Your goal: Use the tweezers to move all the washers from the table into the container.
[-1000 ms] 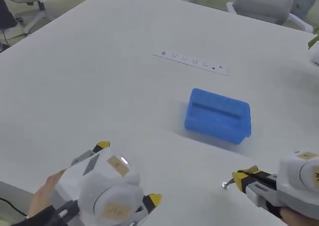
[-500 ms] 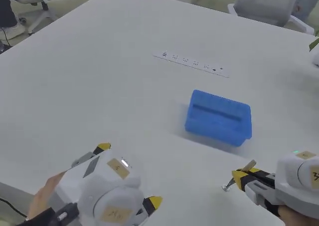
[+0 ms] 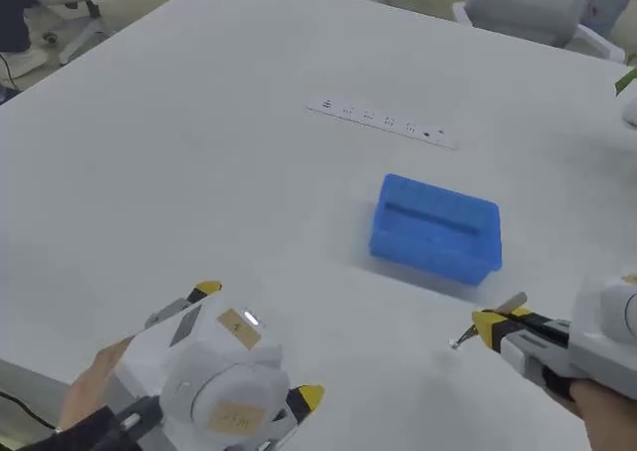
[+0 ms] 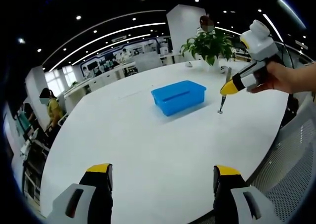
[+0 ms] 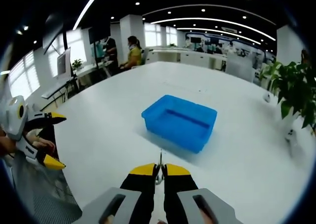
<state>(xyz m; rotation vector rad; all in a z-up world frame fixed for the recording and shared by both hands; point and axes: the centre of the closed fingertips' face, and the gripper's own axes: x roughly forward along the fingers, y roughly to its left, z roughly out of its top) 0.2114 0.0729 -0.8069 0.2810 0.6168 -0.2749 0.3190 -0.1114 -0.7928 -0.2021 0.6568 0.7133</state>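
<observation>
The blue container (image 3: pixel 435 234) stands open-topped in the middle of the white table (image 3: pixel 199 152). My right gripper (image 3: pixel 491 324) is at the lower right, shut on thin metal tweezers (image 3: pixel 463 338) that slant down to the table in front of the container. The tweezers' tip (image 4: pixel 219 111) carries a tiny metallic bit, too small to identify. My left gripper (image 3: pixel 257 344) hovers open and holds nothing near the table's front edge at the lower left. The right gripper view has the tweezers (image 5: pixel 160 159) between shut jaws, pointing at the container (image 5: pixel 180 120).
A flat power strip (image 3: pixel 383 122) is set into the table behind the container. Office chairs (image 3: pixel 528 3) stand past the far edge. A potted plant (image 4: pixel 210 43) sits at the table's far end. The front table edge runs just below the left gripper.
My right gripper has drawn slightly right, and the tweezers' tip has shifted a little toward the container. The left gripper has hardly moved.
</observation>
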